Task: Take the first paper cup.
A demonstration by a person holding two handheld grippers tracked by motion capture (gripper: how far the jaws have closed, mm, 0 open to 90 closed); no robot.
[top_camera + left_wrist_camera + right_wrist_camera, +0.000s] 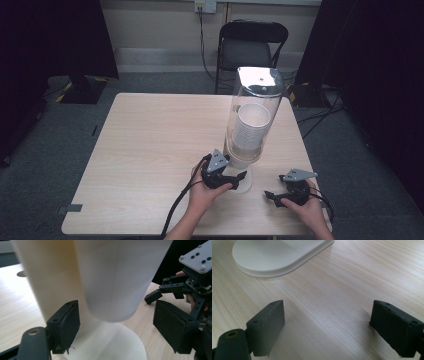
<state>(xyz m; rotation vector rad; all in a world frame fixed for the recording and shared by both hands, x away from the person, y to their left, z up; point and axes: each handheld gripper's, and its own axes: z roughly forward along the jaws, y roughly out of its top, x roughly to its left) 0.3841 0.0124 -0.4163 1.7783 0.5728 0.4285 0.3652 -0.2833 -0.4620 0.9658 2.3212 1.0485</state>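
Reaching for the lowest cup is the step I judge to be in hand: my left tool (235, 178) sits at the foot of the cup dispenser (252, 117), jaws spread and gripping nothing, one on either side of the white paper cup (112, 277) that hangs out of the tube's bottom. In the left gripper view neither pad (68, 322) touches the cup wall yet. The next move, as I read it, calls for closing gently on that cup (it is thin paper and would crush) and drawing it straight down. My right tool (274, 196) rests low over the worktop (150, 145), just right of the dispenser's base (279, 257), jaws likewise wide apart and empty. The dispenser stands near the worktop's front right: a clear upright tube holding a nested stack of white cups (249, 130), on a cream pedestal.
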